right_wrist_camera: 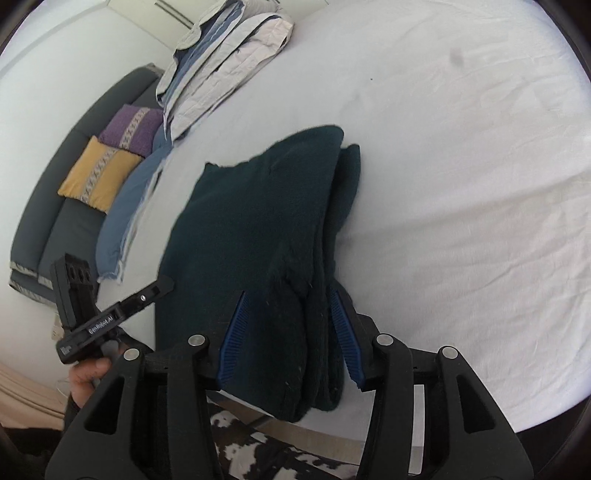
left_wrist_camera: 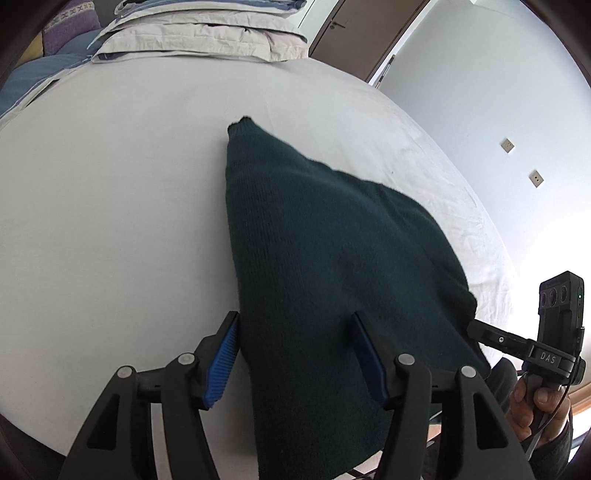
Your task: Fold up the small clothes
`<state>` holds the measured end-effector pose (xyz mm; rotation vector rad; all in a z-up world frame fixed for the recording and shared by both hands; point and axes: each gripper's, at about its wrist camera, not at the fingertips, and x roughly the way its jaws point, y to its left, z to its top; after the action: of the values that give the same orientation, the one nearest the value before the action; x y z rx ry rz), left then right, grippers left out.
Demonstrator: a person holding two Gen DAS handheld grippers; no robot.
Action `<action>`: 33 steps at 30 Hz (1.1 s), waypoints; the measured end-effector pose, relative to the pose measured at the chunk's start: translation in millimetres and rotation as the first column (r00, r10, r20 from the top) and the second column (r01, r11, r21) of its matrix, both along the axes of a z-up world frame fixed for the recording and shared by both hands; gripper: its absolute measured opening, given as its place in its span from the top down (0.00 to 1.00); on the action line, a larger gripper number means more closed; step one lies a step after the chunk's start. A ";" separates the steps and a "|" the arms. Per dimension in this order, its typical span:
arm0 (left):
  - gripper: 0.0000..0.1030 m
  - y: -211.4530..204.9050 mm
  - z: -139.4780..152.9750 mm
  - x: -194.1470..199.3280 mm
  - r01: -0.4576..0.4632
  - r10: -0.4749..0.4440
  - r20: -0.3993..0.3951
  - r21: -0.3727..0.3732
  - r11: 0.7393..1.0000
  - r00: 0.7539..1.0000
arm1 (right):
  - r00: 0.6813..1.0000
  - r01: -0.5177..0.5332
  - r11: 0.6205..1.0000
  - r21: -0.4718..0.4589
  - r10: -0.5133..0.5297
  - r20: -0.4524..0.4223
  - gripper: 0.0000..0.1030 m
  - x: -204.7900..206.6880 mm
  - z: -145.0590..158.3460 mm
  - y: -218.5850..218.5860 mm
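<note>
Sweater (left_wrist_camera: pixel 325 266), dark green and already folded over, lies on the bed (left_wrist_camera: pixel 110 221); our left tongs (left_wrist_camera: pixel 295 354) stand open astride its near edge, releasing. From the right wrist, our right tongs (right_wrist_camera: pixel 288 336) gape around its layered edge too. Next we judge another fold; stacked bedding (right_wrist_camera: pixel 221 62) stays well clear.

dark green knitted garment (left_wrist_camera: pixel 332 258): 1 | grippers: 2, left gripper (left_wrist_camera: pixel 295 354), right gripper (right_wrist_camera: pixel 288 332) | hands seen: 2 | cushions: 2, purple cushion (right_wrist_camera: pixel 131 127), yellow cushion (right_wrist_camera: pixel 98 177) | folded bedding stack (right_wrist_camera: pixel 225 62): 1 | wall plates (left_wrist_camera: pixel 506 144): 2 | door (left_wrist_camera: pixel 369 33): 1
</note>
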<state>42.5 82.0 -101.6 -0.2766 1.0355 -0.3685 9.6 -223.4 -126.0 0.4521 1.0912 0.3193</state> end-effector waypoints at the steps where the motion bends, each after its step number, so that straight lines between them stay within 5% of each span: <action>1: 0.39 2.6 -6.7 -1.6 -0.002 0.002 -0.014 -0.013 1.000 1.000 | 1.000 0.012 1.000 -0.005 -0.012 -0.027 0.56 -2.3 -11.5 -2.0; 5: 0.37 2.0 -11.7 -8.0 0.003 -0.002 0.003 -0.009 1.000 1.000 | 0.996 0.081 0.983 0.167 -0.075 -0.040 0.66 -5.5 -33.0 -30.9; 7: 0.37 3.2 -12.0 -9.7 0.010 -0.010 0.007 -0.003 1.000 1.000 | 0.996 0.081 0.986 0.148 -0.076 -0.039 0.66 -7.5 -28.4 -34.3; 12: 0.37 11.8 -3.1 -12.1 -0.001 0.001 0.018 0.015 1.000 1.000 | 0.995 0.099 0.993 0.070 -0.100 0.013 0.64 -6.9 7.2 -34.5; 17: 0.38 21.4 22.9 -14.2 -0.043 0.040 0.088 0.034 0.999 0.995 | 0.995 0.026 0.968 0.249 -0.048 0.083 0.64 3.6 47.7 -33.9; 20: 0.38 15.2 33.8 -18.6 -0.025 0.023 0.122 0.017 1.000 0.992 | 0.998 0.003 0.937 0.349 -0.023 0.053 0.64 22.2 36.2 -28.8; 23: 0.38 2.9 35.5 -23.7 0.009 -0.013 0.141 0.028 1.000 0.990 | 0.996 0.076 0.896 0.438 -0.050 -0.069 0.66 28.5 -3.1 -37.3; 27: 0.36 -1.9 31.1 -25.4 0.014 -0.022 0.154 0.052 0.999 0.988 | 0.997 0.071 0.862 0.502 -0.068 -0.025 0.72 7.7 -23.0 -52.3; 30: 0.36 1.3 28.8 -24.5 0.008 -0.015 0.157 0.045 0.999 0.988 | 0.996 0.093 0.869 0.487 -0.089 -0.031 0.86 -2.0 -28.3 -61.1; 33: 0.36 3.5 30.1 -24.3 0.000 -0.009 0.161 0.051 0.999 0.987 | 0.990 0.140 0.918 0.372 -0.140 -0.027 0.78 -10.9 -14.0 -60.2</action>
<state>18.2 85.6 -71.5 -0.1953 0.8849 -0.3622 -1.3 -283.6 -139.9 0.8661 0.9926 0.4023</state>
